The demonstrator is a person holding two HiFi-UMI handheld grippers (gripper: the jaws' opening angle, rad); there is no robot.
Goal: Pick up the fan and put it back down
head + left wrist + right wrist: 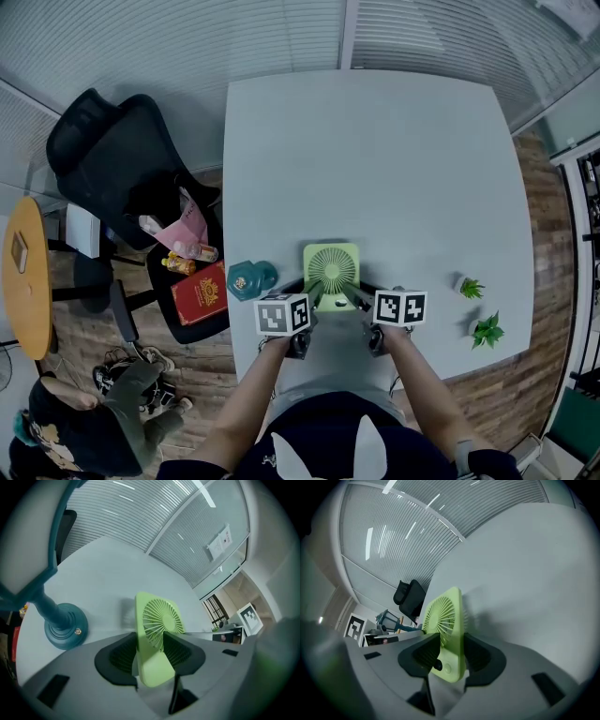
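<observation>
Left gripper view: the left gripper (pixel 151 643) clamps the green fan (pixel 159 616) between its fingers. The right gripper (pixel 451 645) grips the same fan, also between its fingers.

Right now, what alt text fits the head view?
A green fan near the front edge of a grey table is gripped on each side by the left gripper and right gripper. A teal lamp is to its left, two small plants to its right.

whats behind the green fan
Only bare white table shows behind the fan, up to the blinds. The spot under it is hidden by the fan, the left gripper and the right gripper.
</observation>
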